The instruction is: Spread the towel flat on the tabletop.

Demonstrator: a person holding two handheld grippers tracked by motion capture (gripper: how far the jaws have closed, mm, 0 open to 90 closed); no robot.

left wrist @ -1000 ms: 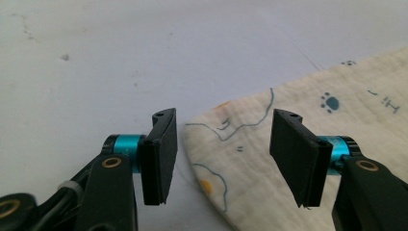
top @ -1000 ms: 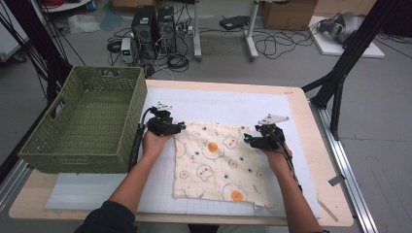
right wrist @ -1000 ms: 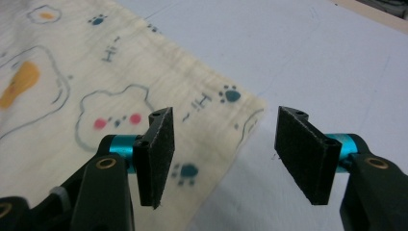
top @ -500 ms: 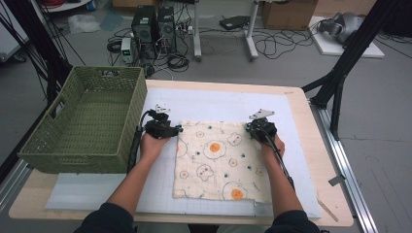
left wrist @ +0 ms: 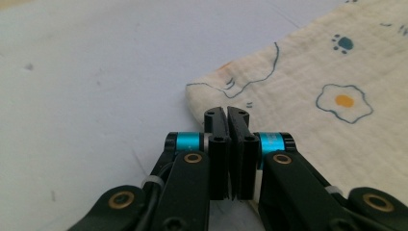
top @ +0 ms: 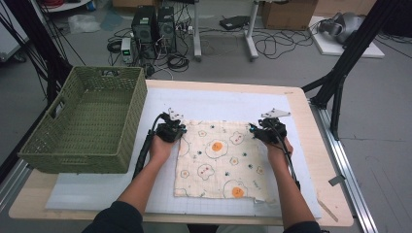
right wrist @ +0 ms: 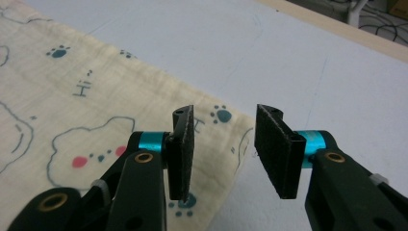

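A cream cloth (top: 218, 160) printed with fried eggs and paw marks lies flat on the white mat (top: 218, 102). My left gripper (top: 176, 130) rests at the cloth's far left corner. In the left gripper view its jaws (left wrist: 227, 113) have just closed and stand pressed together at the cloth's edge (left wrist: 312, 72); I see no fold between them. My right gripper (top: 260, 132) is at the far right corner. Its jaws (right wrist: 225, 113) have just been opening and stand apart above that corner of the cloth (right wrist: 96, 96), not pressing on it.
A green woven basket (top: 104, 73) stands on the table's left side, close to my left arm. The wooden table edge (top: 311, 145) runs along the right. Computers, cables and black stand legs are on the floor beyond the table.
The cloth lay slightly skewed before and now lies squarer and flatter. My left gripper has shifted a little toward the cloth's corner. The right gripper went slightly forward, then came back.
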